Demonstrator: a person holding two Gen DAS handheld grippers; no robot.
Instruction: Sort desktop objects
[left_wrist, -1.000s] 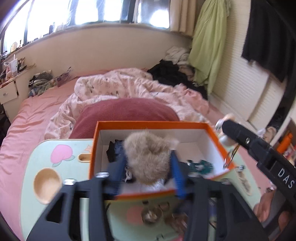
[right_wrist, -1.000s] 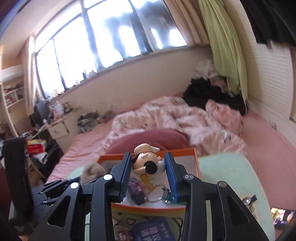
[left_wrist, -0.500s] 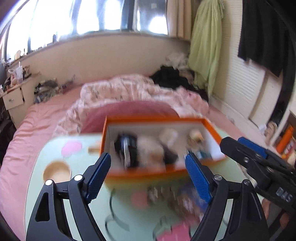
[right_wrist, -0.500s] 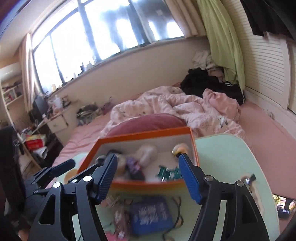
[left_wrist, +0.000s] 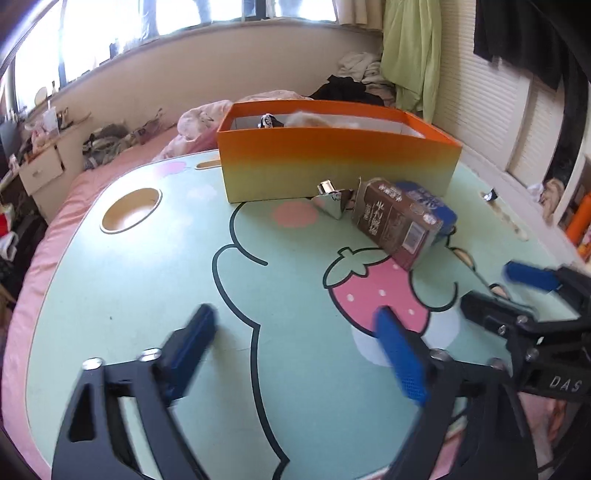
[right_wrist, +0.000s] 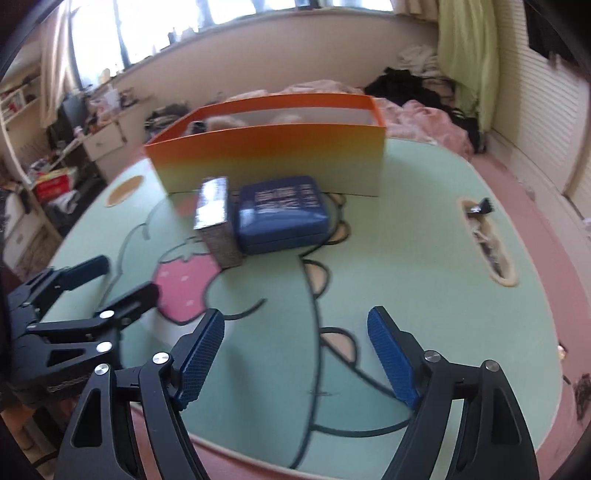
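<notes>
Behind everything sprawls a pink bed (left_wrist: 122, 155) under bright windows, and before it stands the mint-green table (left_wrist: 147, 280) with its strawberry print.

On the table's far half sits the orange box (left_wrist: 332, 166), open-topped and already holding a furry thing and some dark bits that I cannot make out over the rim. It looks like thin card, light and easily shoved, so I'd guess anything set in should be lowered, not dropped against its wall.

Just in front of the box lies a blue case (right_wrist: 282, 212), flat on its back. Leaning on or touching it at its left is a brown carton (left_wrist: 397, 225), tipped on its side with its top flaps open. The carton is probably light and crushable (empty, by the look of those flaps), so a gentle pinch across its narrow sides would suit. The case seems stiffer and smoother, likely to slip; taking it across its short width, low down, seems safest.

Near the box's front wall lies a crumpled silvery scrap (left_wrist: 330, 201), flimsy and tiny.

Both tools hover low over the near edge: the left gripper (left_wrist: 295, 354) with fingers spread wide and empty, the right gripper (right_wrist: 295, 362) likewise wide and empty.
</notes>
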